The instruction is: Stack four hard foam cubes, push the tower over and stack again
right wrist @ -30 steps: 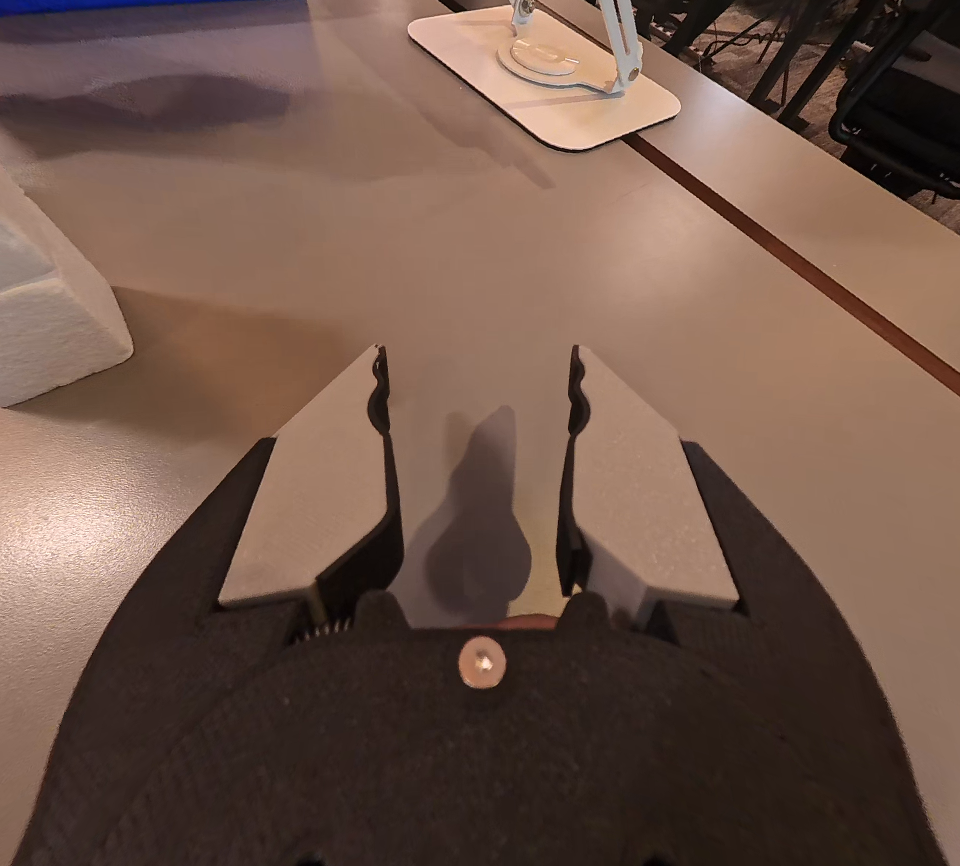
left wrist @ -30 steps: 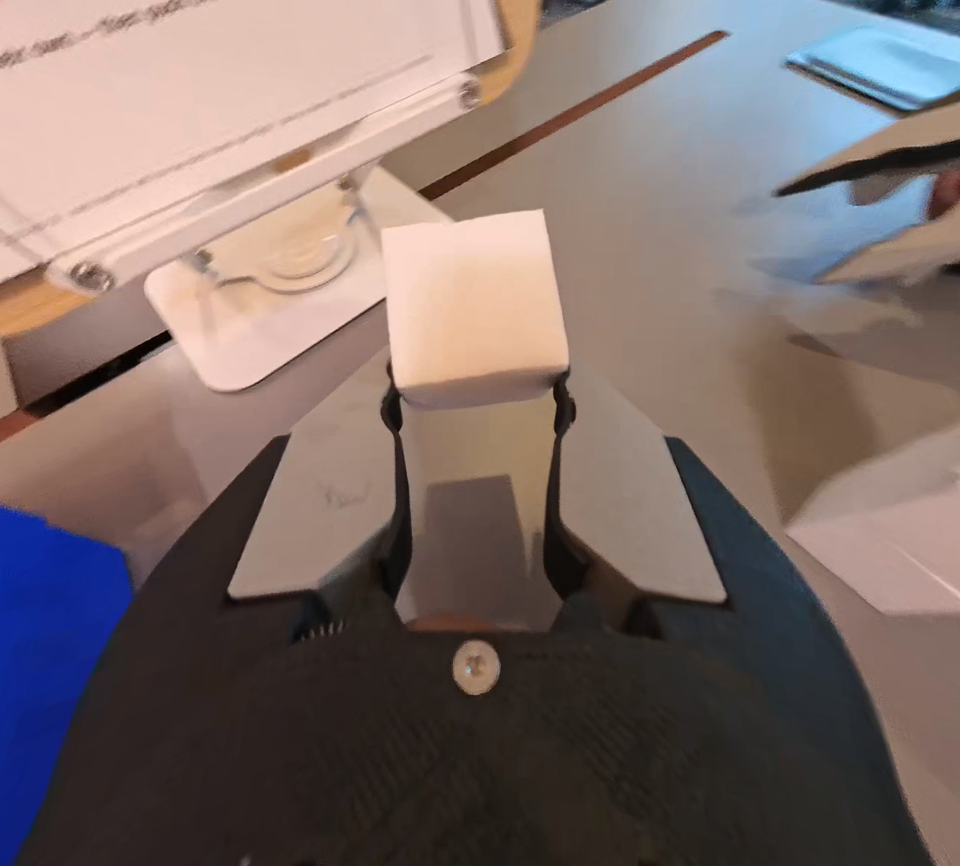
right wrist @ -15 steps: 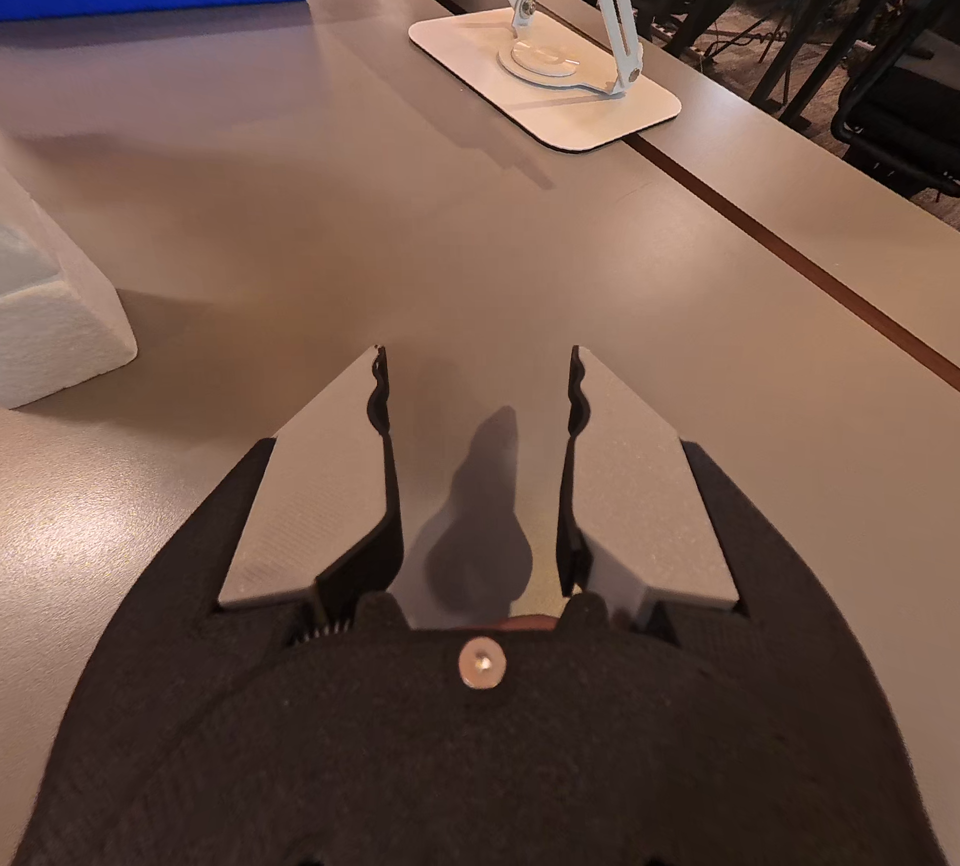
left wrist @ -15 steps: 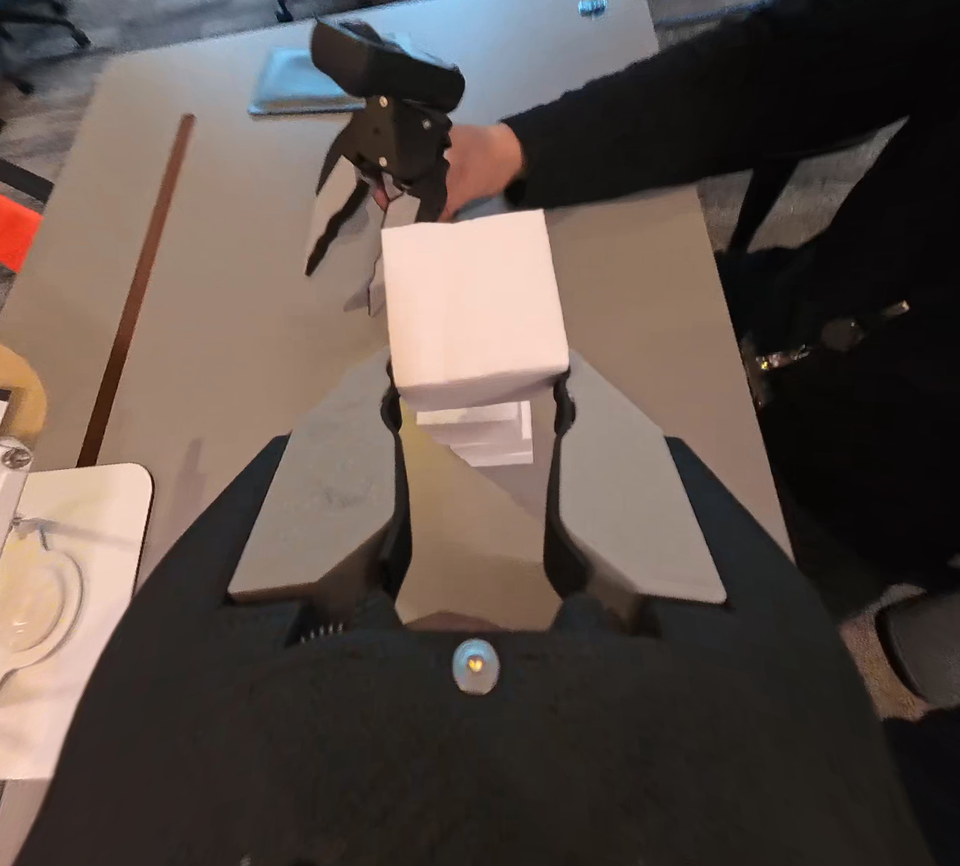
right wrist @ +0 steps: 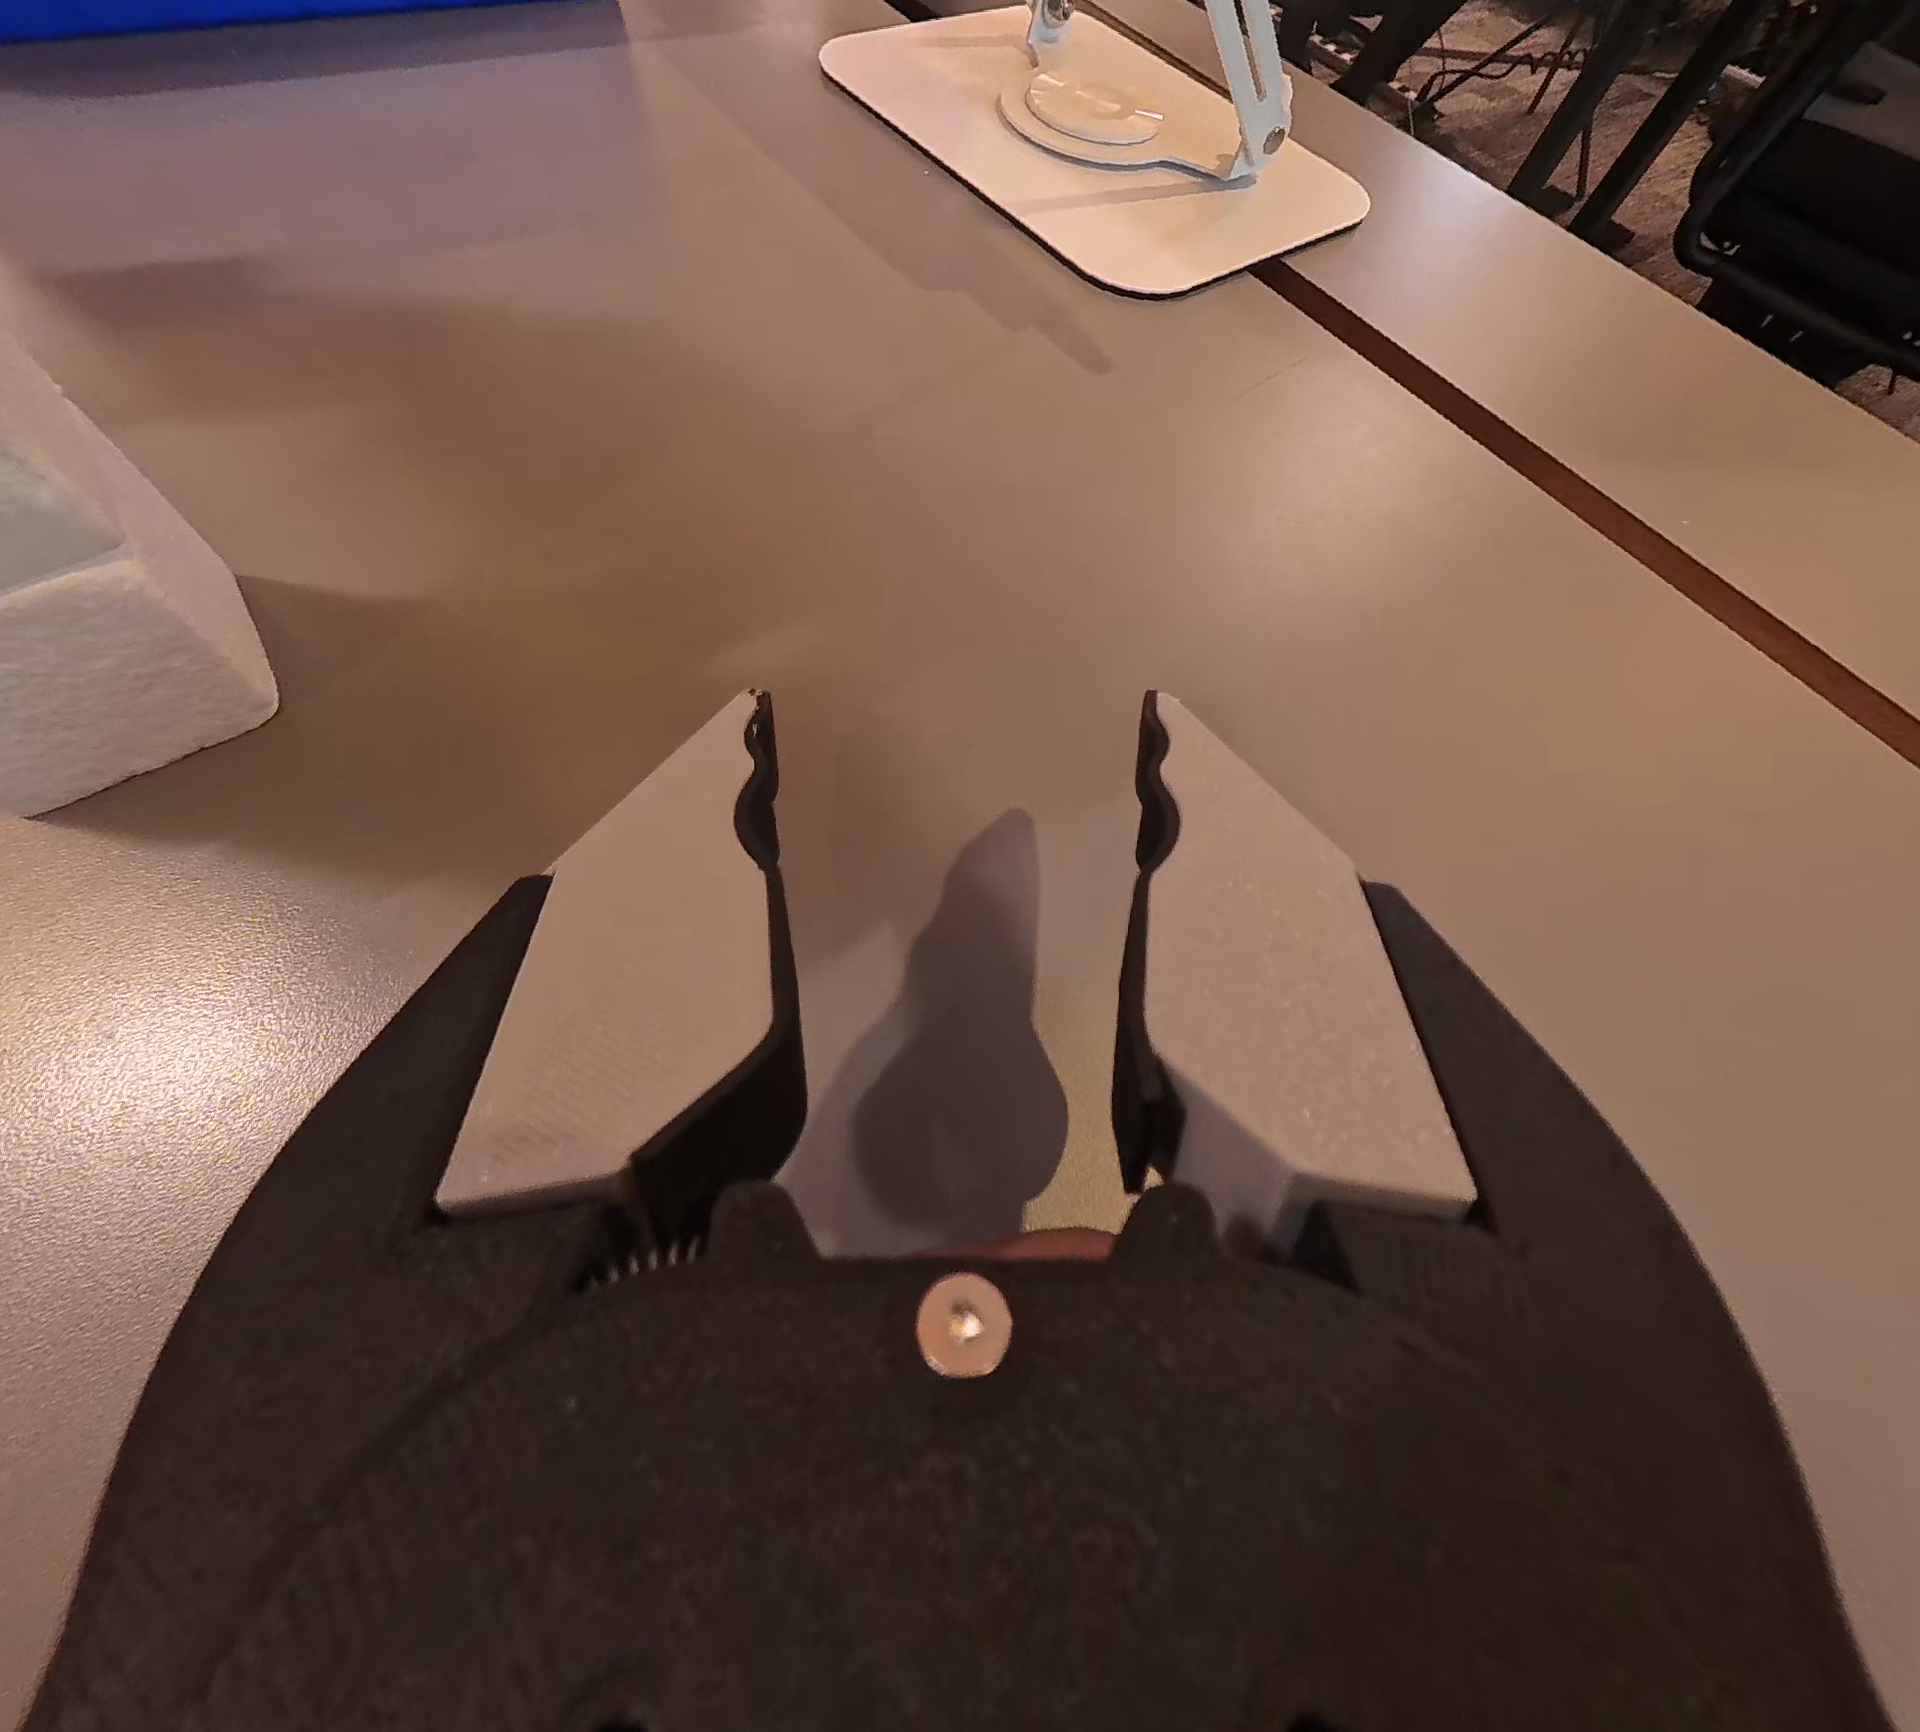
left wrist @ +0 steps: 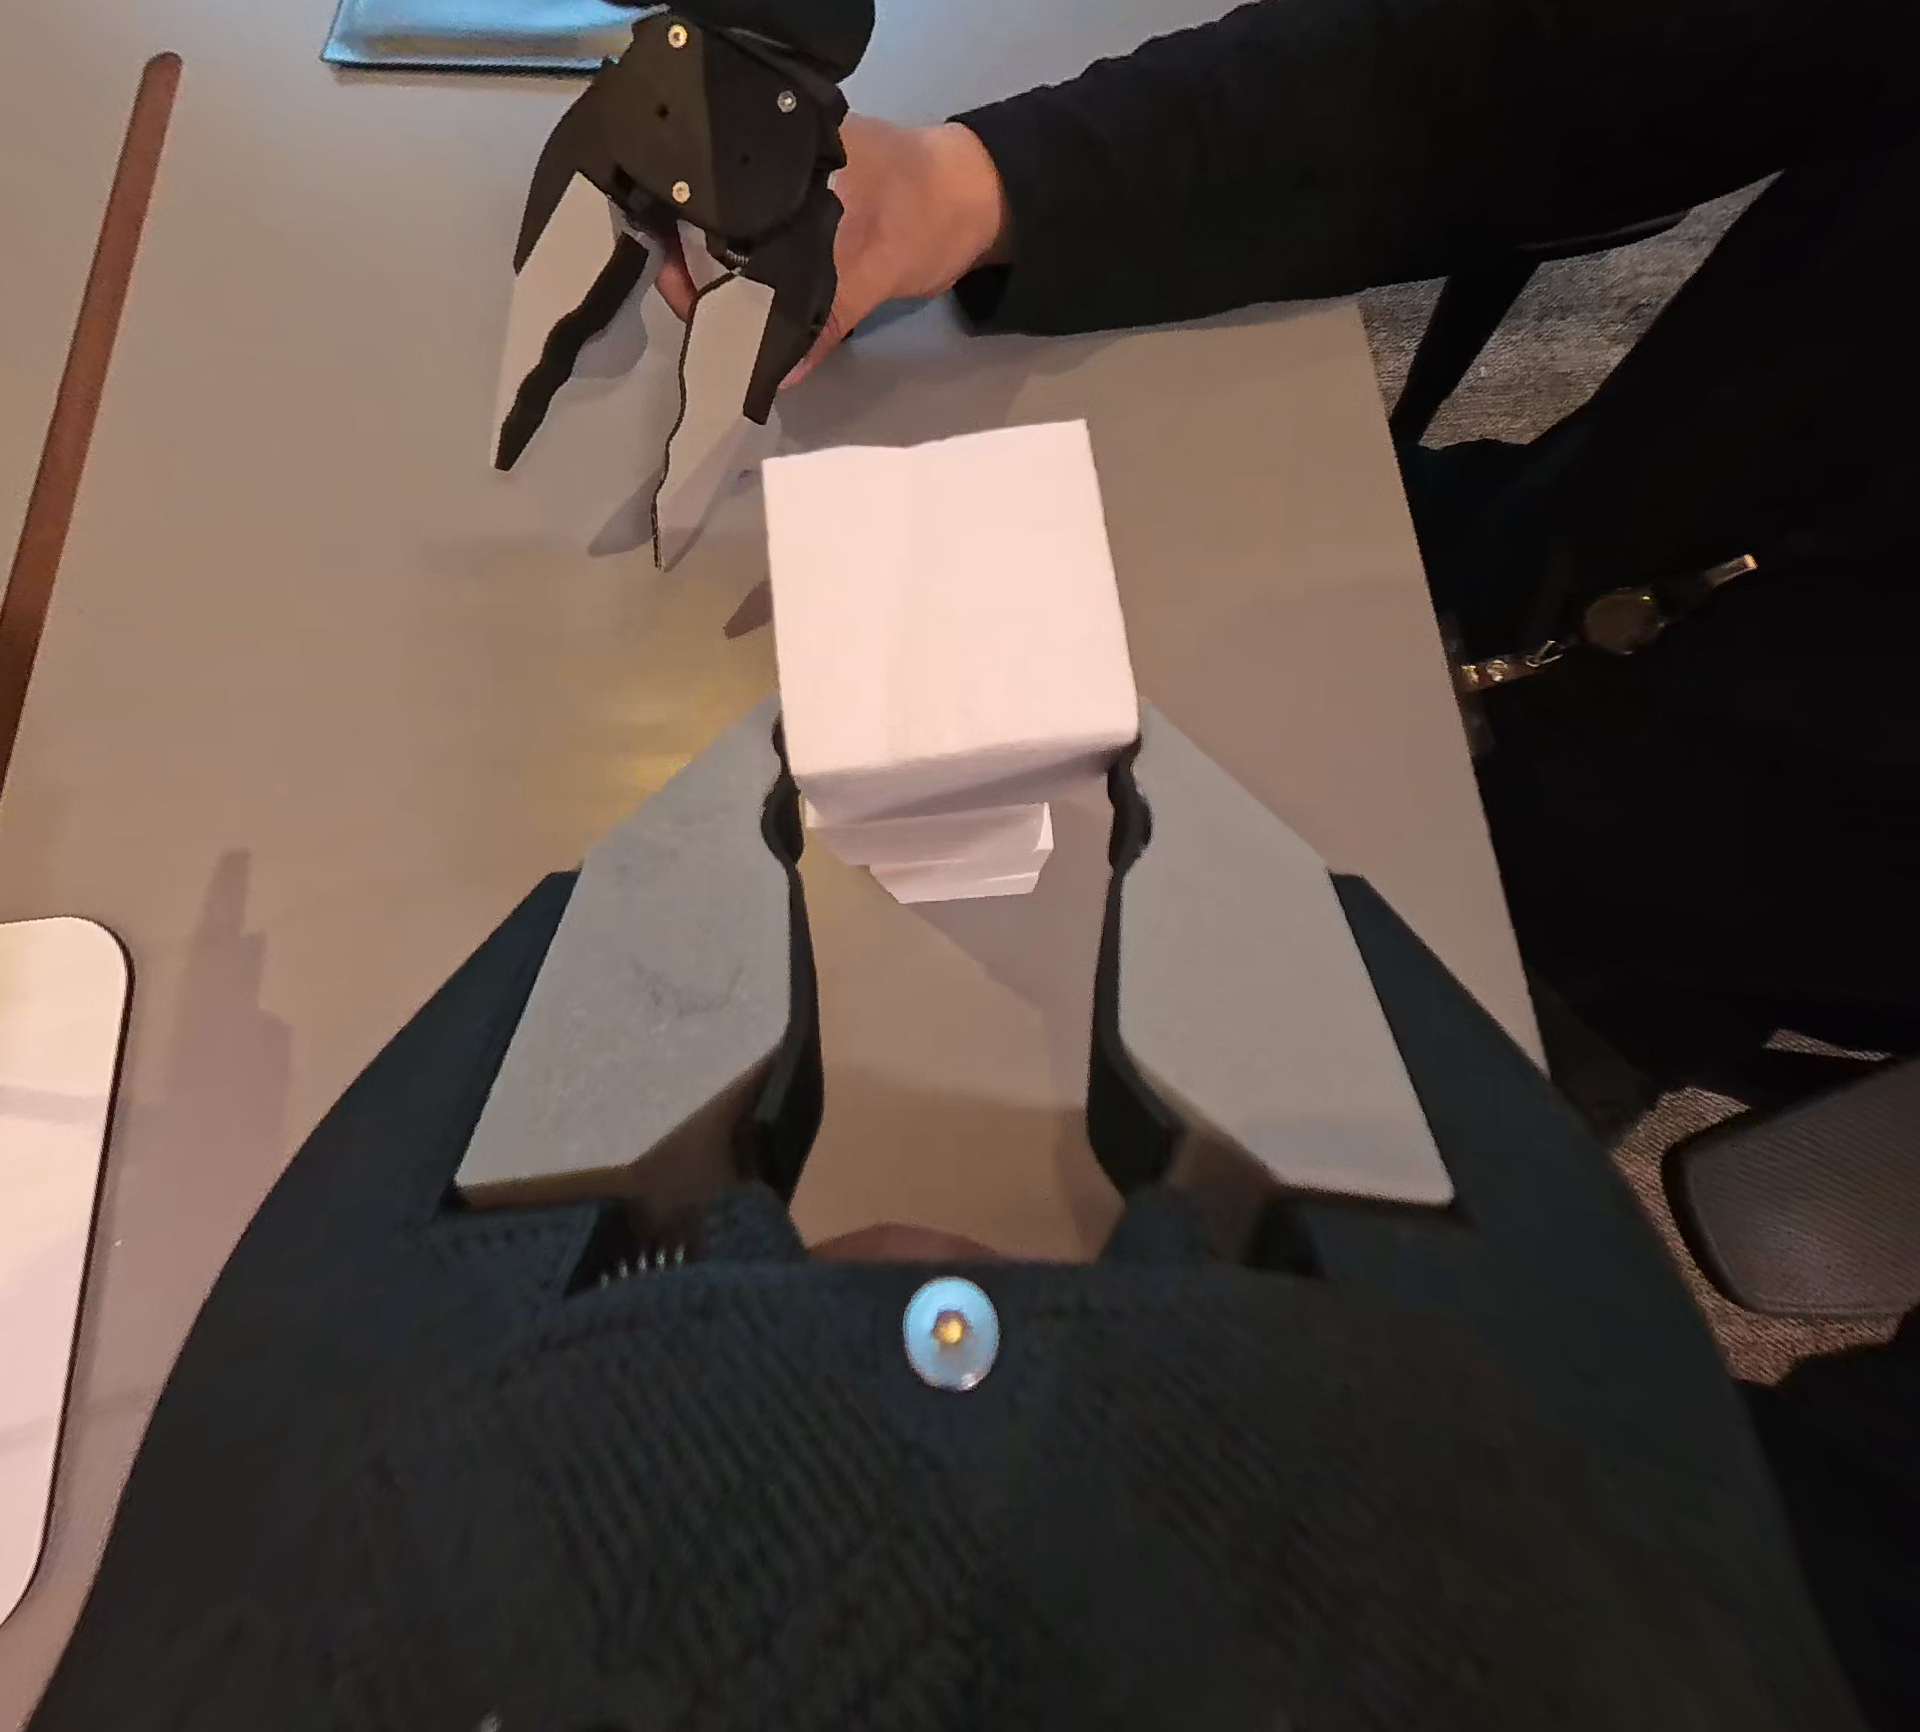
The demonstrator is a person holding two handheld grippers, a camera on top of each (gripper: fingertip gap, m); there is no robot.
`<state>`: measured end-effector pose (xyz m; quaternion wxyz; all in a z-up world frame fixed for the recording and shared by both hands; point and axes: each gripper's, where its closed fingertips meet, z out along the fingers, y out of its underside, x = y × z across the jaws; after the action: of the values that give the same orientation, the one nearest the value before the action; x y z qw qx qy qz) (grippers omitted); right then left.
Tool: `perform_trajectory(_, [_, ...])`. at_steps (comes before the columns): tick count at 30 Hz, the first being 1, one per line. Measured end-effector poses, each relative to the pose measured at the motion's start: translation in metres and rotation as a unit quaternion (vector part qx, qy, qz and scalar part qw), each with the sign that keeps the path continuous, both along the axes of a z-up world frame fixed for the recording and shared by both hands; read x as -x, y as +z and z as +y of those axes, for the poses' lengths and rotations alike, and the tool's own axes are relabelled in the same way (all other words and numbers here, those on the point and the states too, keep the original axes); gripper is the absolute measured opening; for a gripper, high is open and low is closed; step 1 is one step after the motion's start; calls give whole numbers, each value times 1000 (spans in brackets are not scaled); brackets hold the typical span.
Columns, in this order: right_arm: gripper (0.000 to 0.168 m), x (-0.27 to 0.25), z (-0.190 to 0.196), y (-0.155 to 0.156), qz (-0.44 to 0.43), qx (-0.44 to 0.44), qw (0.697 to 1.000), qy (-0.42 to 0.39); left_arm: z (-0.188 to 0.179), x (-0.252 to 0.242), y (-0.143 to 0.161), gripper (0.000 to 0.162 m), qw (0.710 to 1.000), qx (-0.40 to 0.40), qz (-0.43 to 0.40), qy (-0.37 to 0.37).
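A white hard foam cube (left wrist: 940, 591) is gripped between the fingertips of the left gripper (left wrist: 951, 752), whose jaws are closed on its lower side faces while the camera looks steeply down. The cube is clean, matte and sharp-edged, with a faint seam across its top. Directly beneath it the edges of a stack of foam cubes (left wrist: 951, 856) are seen, slightly offset from one another; whether the held cube touches the stack cannot be told. The stack stands on the grey table (left wrist: 312, 643), near its right edge. Farther off and to the left, the right gripper (left wrist: 582, 503) is held by a hand (left wrist: 914, 212) in a black sleeve (left wrist: 1351, 155), tilted down toward the table, its jaws apart and empty. In the right wrist view, the right gripper (right wrist: 956, 706) is seen open above bare tabletop, with a foam cube (right wrist: 114, 654) at the left edge and a white stand base (right wrist: 1101, 144) farther away.
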<state>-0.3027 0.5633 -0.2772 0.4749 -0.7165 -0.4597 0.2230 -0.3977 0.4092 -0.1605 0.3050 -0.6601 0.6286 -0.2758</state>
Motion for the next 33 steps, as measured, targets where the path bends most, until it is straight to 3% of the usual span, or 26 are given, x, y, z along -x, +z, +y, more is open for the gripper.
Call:
perform_trajectory(9, [68, 0, 0, 0, 0, 0, 1000, 0, 2, -2, -6, 58, 1000, 4, 2, -8])
perform_trajectory(12, [68, 0, 0, 0, -1, 1, 1000, 1, 7, -3, -6, 83, 1000, 6, -3, 5])
perform_trajectory(33, [67, 0, -1, -1, -5, -1, 1000, 1, -4, 7, -9, 73, 1000, -1, -3, 11])
